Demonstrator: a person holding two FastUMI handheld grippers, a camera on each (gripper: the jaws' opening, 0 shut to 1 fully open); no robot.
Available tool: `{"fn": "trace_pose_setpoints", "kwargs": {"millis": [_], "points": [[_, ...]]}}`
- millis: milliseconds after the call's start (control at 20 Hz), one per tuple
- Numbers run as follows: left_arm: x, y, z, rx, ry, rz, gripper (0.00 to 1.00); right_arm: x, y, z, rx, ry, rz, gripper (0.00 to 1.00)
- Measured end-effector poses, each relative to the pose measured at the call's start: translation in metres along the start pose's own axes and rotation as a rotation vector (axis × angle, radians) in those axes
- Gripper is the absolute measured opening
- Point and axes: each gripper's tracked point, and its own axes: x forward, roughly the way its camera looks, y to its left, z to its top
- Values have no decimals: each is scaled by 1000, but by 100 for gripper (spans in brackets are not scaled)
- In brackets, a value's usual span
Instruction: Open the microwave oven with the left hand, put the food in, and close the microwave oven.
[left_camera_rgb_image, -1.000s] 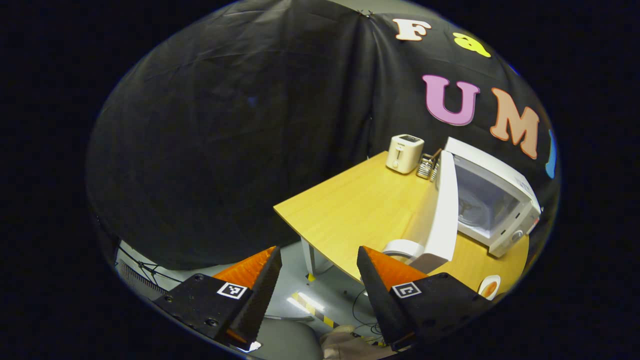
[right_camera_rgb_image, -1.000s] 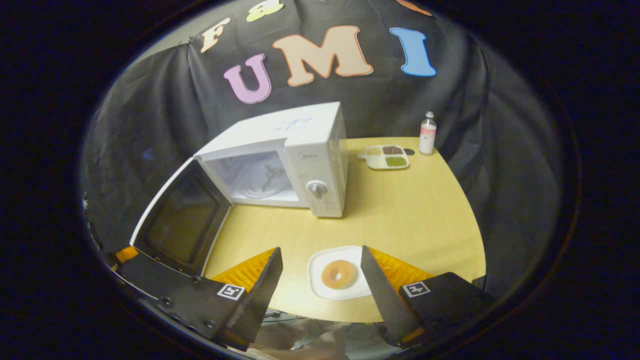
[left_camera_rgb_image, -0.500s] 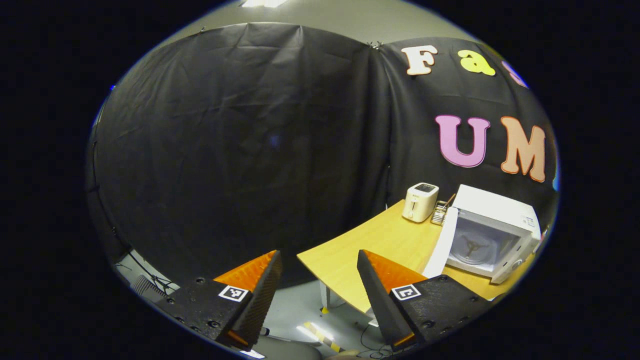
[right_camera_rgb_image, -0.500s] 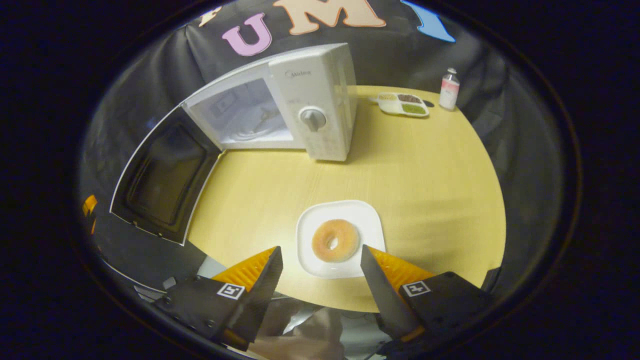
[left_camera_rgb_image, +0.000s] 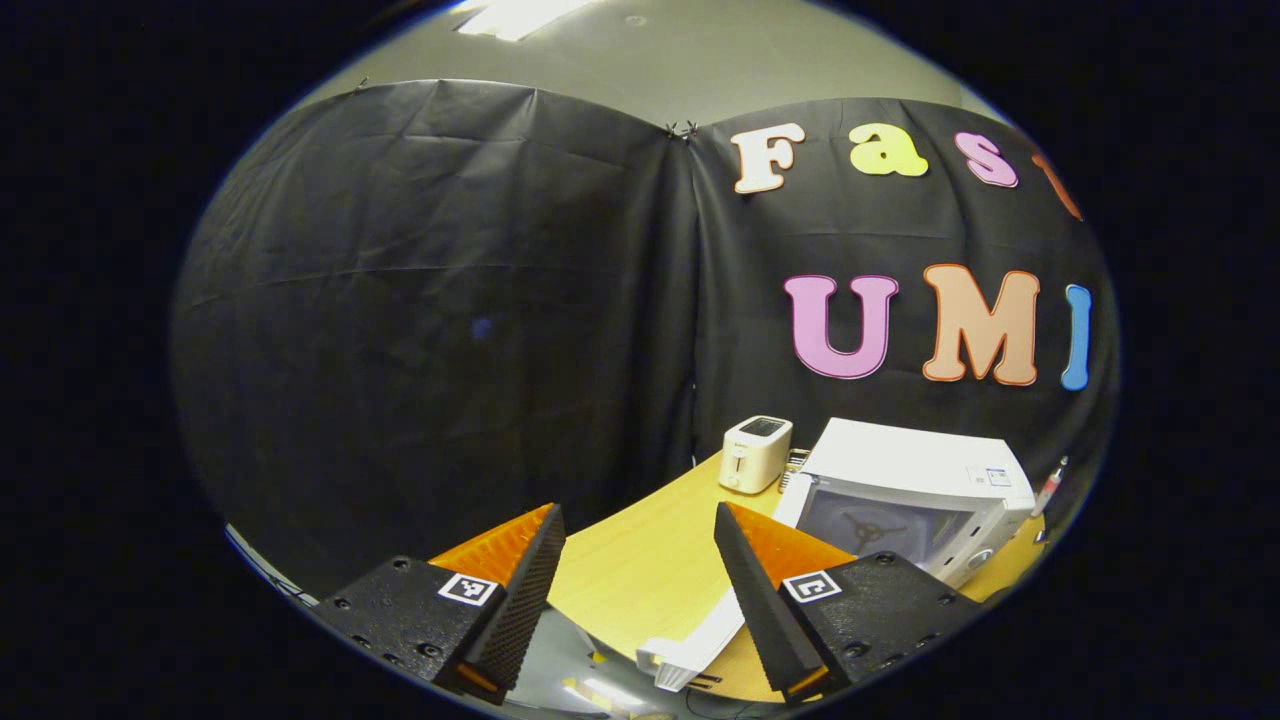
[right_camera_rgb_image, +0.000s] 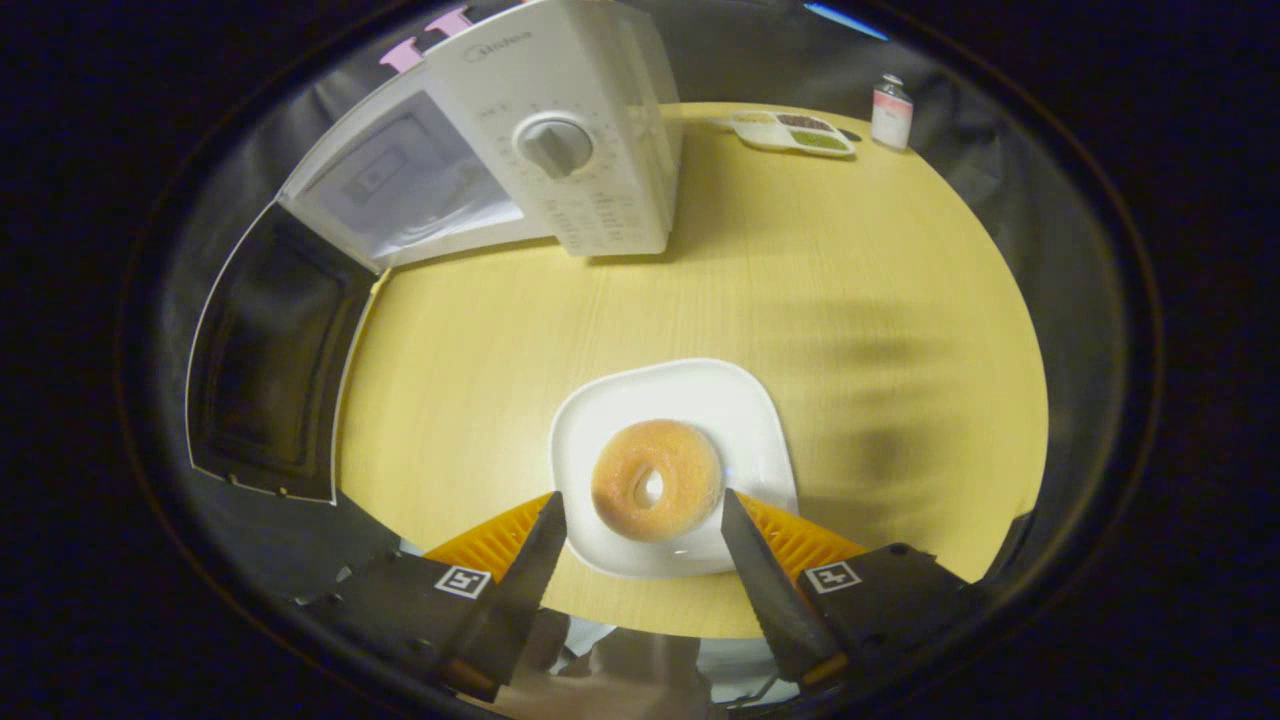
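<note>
A white microwave (right_camera_rgb_image: 560, 130) stands at the back left of the yellow table (right_camera_rgb_image: 850, 300), its door (right_camera_rgb_image: 270, 360) swung wide open to the left. A glazed doughnut (right_camera_rgb_image: 655, 478) lies on a square white plate (right_camera_rgb_image: 600, 420) near the table's front edge. My right gripper (right_camera_rgb_image: 640, 510) hangs open just above the plate, its fingers either side of the doughnut without touching it. In the left gripper view the microwave (left_camera_rgb_image: 910, 490) sits low at the right, with its door edge (left_camera_rgb_image: 700, 640) nearer. My left gripper (left_camera_rgb_image: 635, 520) is open and holds nothing, off the table's left side.
A cream toaster (left_camera_rgb_image: 755, 452) stands at the table's far left corner behind the microwave. A divided tray of grains (right_camera_rgb_image: 790, 130) and a small bottle (right_camera_rgb_image: 890, 98) sit at the back right. A sleeve (right_camera_rgb_image: 630, 670) shows below my right gripper.
My right gripper has moved forward and down over the plate, so the doughnut now lies between its fingers. My left gripper has drawn back from the open door and tilted upward.
</note>
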Motion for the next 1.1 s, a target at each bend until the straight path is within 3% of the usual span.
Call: {"fn": "trace_pose_setpoints", "kwargs": {"millis": [250, 300, 700, 900, 1000, 1100], "points": [[44, -18, 7, 22, -6, -116, 88, 20, -5, -2, 77, 31, -96, 98], [52, -23, 6, 19, -5, -151, 88, 23, -5, -4, 96, 41, -117, 92], [102, -36, -9, 66, 36, -304, 88, 17, 3, -8, 164, 15, -227, 78], [122, -27, -24, 73, 64, -339, 88, 5, 34, -15, 203, -11, -200, 78], [129, -20, -29, 73, 75, -349, 88, -4, 60, -15, 221, -37, -155, 83], [135, -12, -35, 83, 79, -359, 88, -11, 90, -10, 234, -71, -97, 79]]}}
